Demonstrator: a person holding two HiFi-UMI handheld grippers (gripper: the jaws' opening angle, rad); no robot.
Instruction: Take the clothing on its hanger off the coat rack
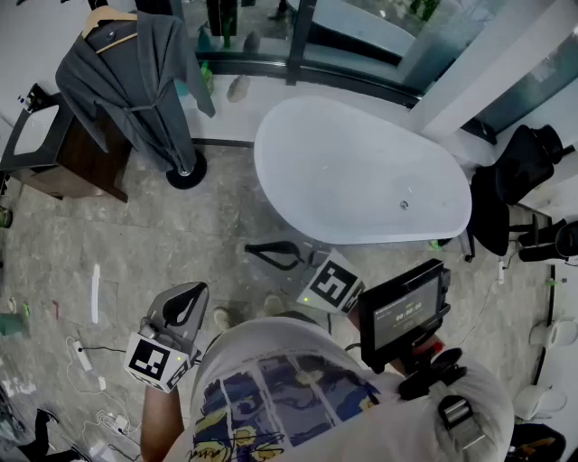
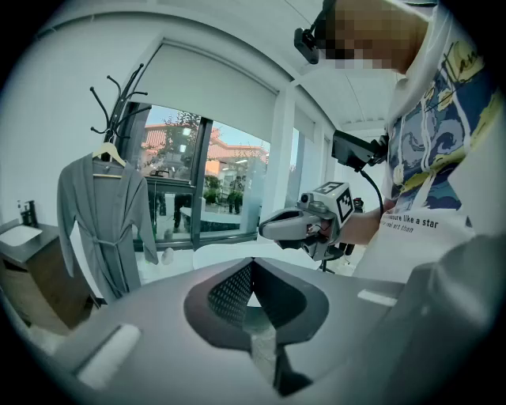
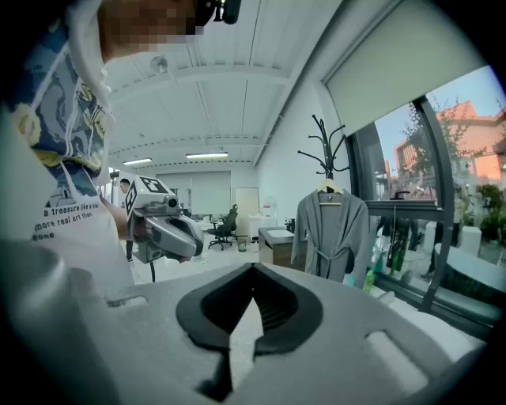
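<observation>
At the head view's upper left, a grey robe [image 1: 135, 86] is seen hanging on a wooden hanger [image 1: 104, 20] from the coat rack [image 1: 187, 170], beside a white bathtub [image 1: 361, 171]. The left tool [image 1: 190, 296] and right tool [image 1: 257, 250] are held well apart from it.

In the left gripper view, the left tool [image 2: 251, 265] is found clenched on nothing, with the grey robe [image 2: 103, 221] at far left.

In the right gripper view, the right tool [image 3: 253, 269] is likewise clenched and empty, and the grey robe [image 3: 332, 229] is seen ahead on the coat rack [image 3: 324, 146].
</observation>
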